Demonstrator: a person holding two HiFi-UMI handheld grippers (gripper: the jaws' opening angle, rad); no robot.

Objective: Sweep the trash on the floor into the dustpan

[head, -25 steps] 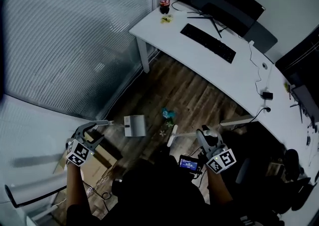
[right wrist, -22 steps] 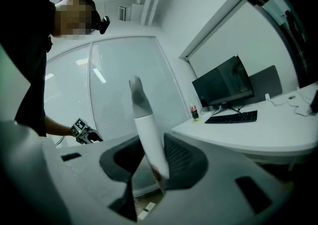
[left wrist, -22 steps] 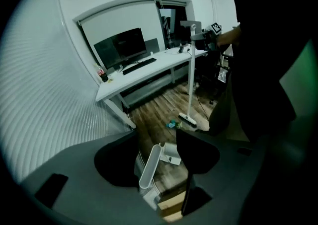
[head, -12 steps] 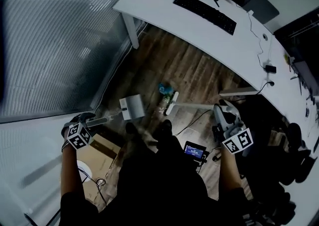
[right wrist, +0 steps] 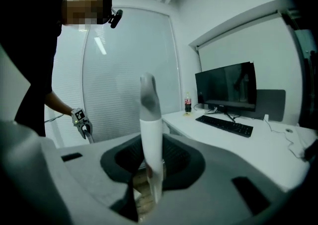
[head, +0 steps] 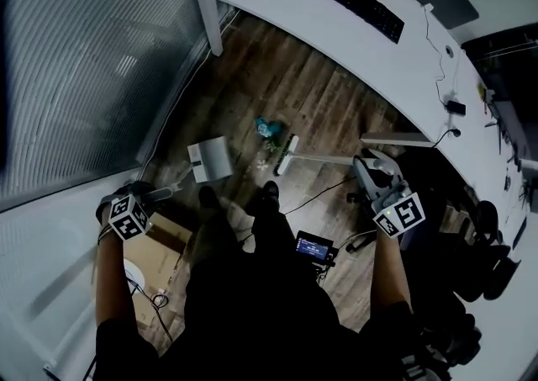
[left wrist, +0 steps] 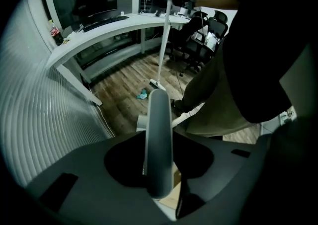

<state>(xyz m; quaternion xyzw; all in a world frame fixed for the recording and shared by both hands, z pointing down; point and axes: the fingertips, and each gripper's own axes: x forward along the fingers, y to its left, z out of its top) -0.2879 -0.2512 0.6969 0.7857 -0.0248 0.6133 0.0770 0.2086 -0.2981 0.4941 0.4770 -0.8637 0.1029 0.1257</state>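
The left hand-held gripper [head: 150, 196], its jaws just now closing, clasps the grey handle of the dustpan [head: 210, 159]. The right hand-held gripper [head: 367, 171] is clenched on the white handle of the broom [head: 324, 157]. The dustpan is down at the wood floor [head: 319, 93] by the person's feet. The broom's head is near its right, teal trash [head: 268, 129] lies between them slightly farther out, and beyond stands the white table [head: 403, 68].

floor [head: 311, 93] | trash [head: 269, 129] just beside broom [head: 287, 155] | dustpan [head: 210, 159] left of both

Bare floor [head: 294, 93] lies open between desk [head: 378, 60] and glass wall [head: 84, 51].
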